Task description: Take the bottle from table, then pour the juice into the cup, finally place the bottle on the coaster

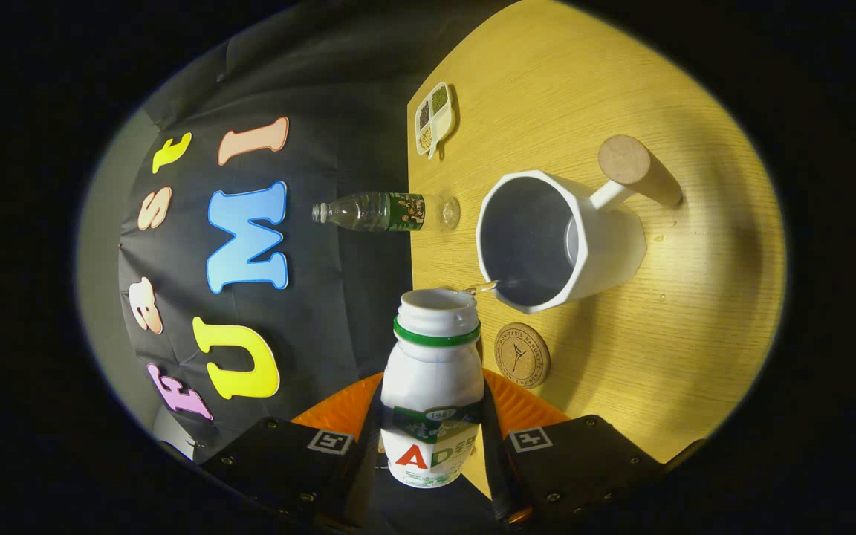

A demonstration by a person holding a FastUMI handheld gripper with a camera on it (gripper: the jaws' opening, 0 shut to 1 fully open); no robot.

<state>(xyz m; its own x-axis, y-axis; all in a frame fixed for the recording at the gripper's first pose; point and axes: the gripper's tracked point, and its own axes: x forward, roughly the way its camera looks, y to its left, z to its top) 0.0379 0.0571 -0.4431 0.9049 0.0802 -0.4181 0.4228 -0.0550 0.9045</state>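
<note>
While your gripper (432, 446) clamps the bottle (432, 394) at lower centre, both fingers pressing its sides, its open mouth sits at the rim of the cup (547, 241) at centre right; tilt gradually, mouth over the rim. Coaster (522, 354) waits just below.

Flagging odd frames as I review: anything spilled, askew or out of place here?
Small droplets lie on the table beside the cup, under its handle: possibly spilled juice. The bottle, clamped in the jaws, is tipped toward the cup, as pouring requires.

Tool (432, 446) tilted, fingers clamped together.
</note>
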